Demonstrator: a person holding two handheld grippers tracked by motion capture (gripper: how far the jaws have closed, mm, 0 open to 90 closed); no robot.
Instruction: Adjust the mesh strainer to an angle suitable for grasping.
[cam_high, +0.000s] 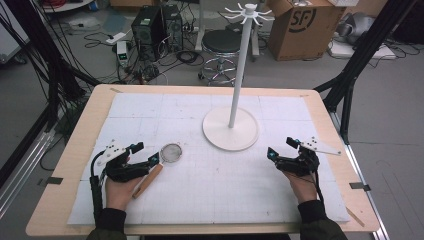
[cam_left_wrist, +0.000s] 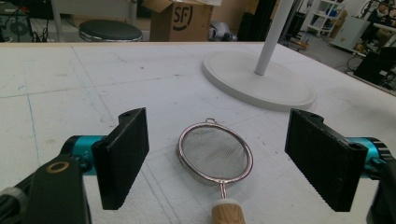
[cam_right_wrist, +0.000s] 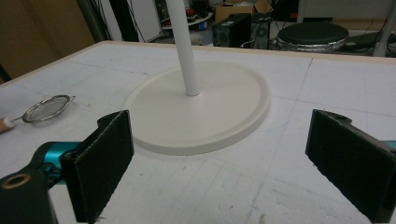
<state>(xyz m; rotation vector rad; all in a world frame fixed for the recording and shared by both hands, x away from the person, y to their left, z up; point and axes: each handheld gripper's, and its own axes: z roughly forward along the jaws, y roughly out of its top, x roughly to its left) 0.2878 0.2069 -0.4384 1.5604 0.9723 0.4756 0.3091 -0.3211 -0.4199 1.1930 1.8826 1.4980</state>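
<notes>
Little appears done so far: the strainer (cam_high: 170, 152) lies flat on the white mat (cam_high: 210, 200), well apart from the hook stand (cam_high: 231, 127) at its two o'clock. The left gripper (cam_left_wrist: 217, 158) hovers over it, jaws spread, nothing pinched, possibly brushing the wooden handle (cam_high: 148, 180). The right gripper (cam_right_wrist: 233, 165) waits spread wide. Grasping, lifting and probably hanging remain.

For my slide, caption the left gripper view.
Open left tongs straddle a mesh strainer lying before the white stand.

Strainer (cam_high: 170, 152) left of stand base (cam_high: 230, 129)
</notes>
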